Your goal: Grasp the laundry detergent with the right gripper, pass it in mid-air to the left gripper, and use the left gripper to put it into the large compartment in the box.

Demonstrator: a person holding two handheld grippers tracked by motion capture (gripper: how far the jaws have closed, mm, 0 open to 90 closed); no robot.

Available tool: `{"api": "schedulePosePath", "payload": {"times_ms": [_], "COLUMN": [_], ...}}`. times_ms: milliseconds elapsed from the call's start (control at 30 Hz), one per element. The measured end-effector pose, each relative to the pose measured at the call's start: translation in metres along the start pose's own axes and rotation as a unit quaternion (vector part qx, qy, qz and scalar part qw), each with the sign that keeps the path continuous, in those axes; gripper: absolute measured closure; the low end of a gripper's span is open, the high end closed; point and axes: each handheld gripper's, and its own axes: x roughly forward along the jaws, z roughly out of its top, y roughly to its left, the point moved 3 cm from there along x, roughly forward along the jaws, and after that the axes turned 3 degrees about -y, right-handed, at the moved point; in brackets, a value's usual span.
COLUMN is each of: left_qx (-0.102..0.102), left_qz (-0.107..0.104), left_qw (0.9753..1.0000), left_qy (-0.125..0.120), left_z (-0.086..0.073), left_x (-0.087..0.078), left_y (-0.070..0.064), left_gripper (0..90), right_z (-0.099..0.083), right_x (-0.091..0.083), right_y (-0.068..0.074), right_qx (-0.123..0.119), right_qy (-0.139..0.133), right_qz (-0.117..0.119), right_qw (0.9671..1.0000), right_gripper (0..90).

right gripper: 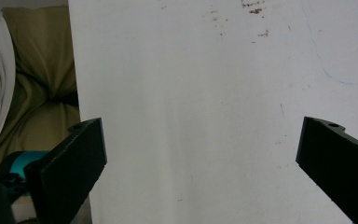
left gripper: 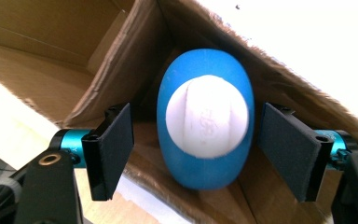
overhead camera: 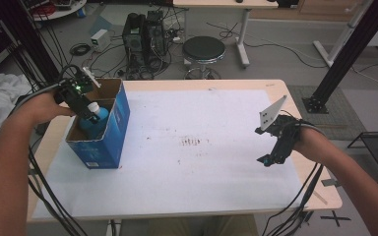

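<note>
The left gripper [overhead camera: 89, 114] reaches into the open top of a blue cardboard box [overhead camera: 112, 132] that stands at the left side of the table [overhead camera: 226, 84]. Inside the box stands a blue bottle [overhead camera: 97, 119] with a white cap [overhead camera: 93, 106], upright in the near compartment. In the left gripper view the bottle [left gripper: 206, 126] sits between the two black jaws, which stand apart on either side of it with a small gap to each, so the gripper [left gripper: 198, 149] is open around the bottle and not pressing it.

The right gripper [overhead camera: 271, 158] hovers over the right part of the white sheet [overhead camera: 202, 167] that covers the table, well apart from the box. Its jaws stand wide apart and hold nothing; between them, in the right gripper view, lies bare white sheet [right gripper: 191, 116] with a few small brown specks.
</note>
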Motion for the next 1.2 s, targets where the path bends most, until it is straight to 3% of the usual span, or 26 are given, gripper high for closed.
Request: {"api": "schedulePosePath", "payload": {"times_ms": [133,200,367,467,567,600,700,833,900,933,1033,1100,1133,1200], "left_qx": [0.008,0.002,0.012,0.009,-0.002,0.027,0.043,0.051,0.084,0.091,0.099,0.090,0.098,0.096], "left_qz": [0.002,0.001,-0.001,-0.004,-0.007,-0.013,-0.023,-0.017,-0.026,-0.028,-0.029,-0.029,-0.027,-0.028], "left_qw": [1.0000,0.9999,0.9997,0.9989,0.9980,0.9983,0.9973,0.9968,0.9942,0.9934,0.9927,0.9931,0.9930,0.9923], "left_qy": [0.000,-0.011,-0.022,-0.045,-0.063,-0.050,-0.054,-0.060,-0.061,-0.064,-0.063,-0.069,-0.059,-0.074], "left_z": [0.002,0.004,0.008,0.015,0.020,0.026,0.037,0.050,0.062,0.066,0.073,0.078,0.083,0.087], "left_x": [-0.014,-0.020,-0.035,-0.048,-0.050,-0.055,-0.060,-0.061,-0.064,-0.065,-0.067,-0.067,-0.069,-0.068], "left_y": [-0.001,-0.003,-0.006,-0.011,-0.020,-0.024,-0.033,-0.042,-0.053,-0.056,-0.060,-0.063,-0.062,-0.066], "left_gripper": [26.8,26.8,26.8,26.8,26.8,26.8,26.8,26.8,26.8,26.8,26.8,26.8,26.8,26.8], "right_z": [0.000,0.000,0.000,0.000,-0.001,-0.001,-0.002,-0.002,-0.002,-0.002,-0.002,-0.002,-0.002,-0.002], "right_x": [-0.002,-0.002,-0.003,-0.004,-0.005,-0.005,-0.006,-0.006,-0.006,-0.006,-0.006,-0.006,-0.006,-0.007], "right_y": [0.001,0.001,0.001,0.000,0.001,0.000,-0.001,0.000,0.000,0.000,0.000,0.000,0.000,0.000], "right_qx": [0.001,0.001,0.002,-0.001,0.004,0.001,0.005,0.013,0.012,0.012,0.009,0.009,0.008,0.008], "right_qy": [-0.001,-0.003,-0.006,-0.011,-0.015,-0.018,-0.019,-0.014,-0.015,-0.014,-0.016,-0.016,-0.017,-0.017], "right_qz": [-0.001,-0.003,-0.004,-0.004,-0.006,-0.005,-0.004,0.006,0.006,0.006,0.005,0.004,0.004,0.004], "right_qw": [1.0000,1.0000,1.0000,0.9999,0.9999,0.9998,0.9998,0.9998,0.9998,0.9998,0.9998,0.9998,0.9998,0.9998], "right_gripper": [0.6,0.6,0.6,0.6,0.6,0.6,0.6,0.6,0.6,0.6,0.6,0.6,0.6,0.6]}}
